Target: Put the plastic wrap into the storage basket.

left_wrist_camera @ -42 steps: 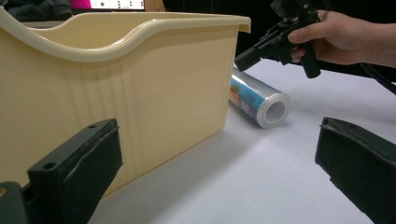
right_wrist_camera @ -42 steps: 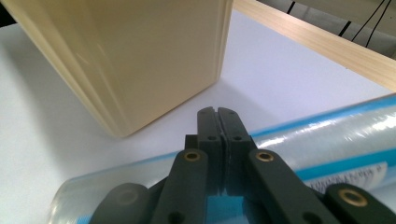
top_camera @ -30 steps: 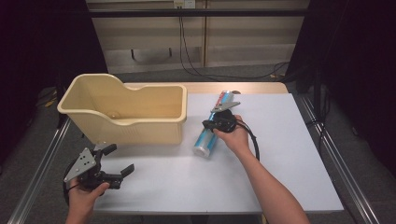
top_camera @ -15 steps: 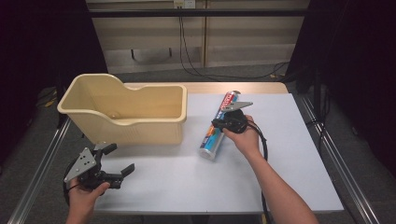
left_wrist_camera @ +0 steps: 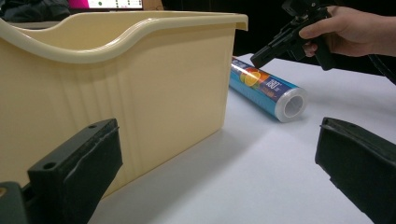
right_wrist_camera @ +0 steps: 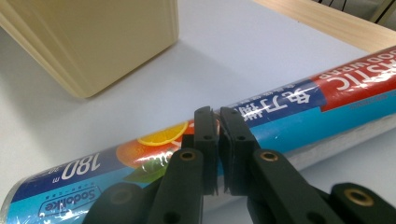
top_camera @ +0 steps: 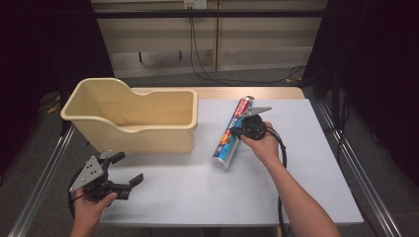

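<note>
A roll of plastic wrap with a blue, red and orange label lies on the white table, just right of the cream plastic bin. My right gripper is shut, its tips resting on top of the roll near its middle; whether they pinch the wrapper I cannot tell. The right gripper shows its two jaws pressed together. My left gripper is held open near the table's front left corner, facing the bin and the roll's open end, with nothing between its jaws.
The white tabletop has free room in front of and to the right of the roll. A wooden strip runs along the far edge. Metal rails flank both sides. The bin looks empty from above.
The right gripper and the roll have shifted together to the right, away from the bin. The left gripper has stayed in place.
</note>
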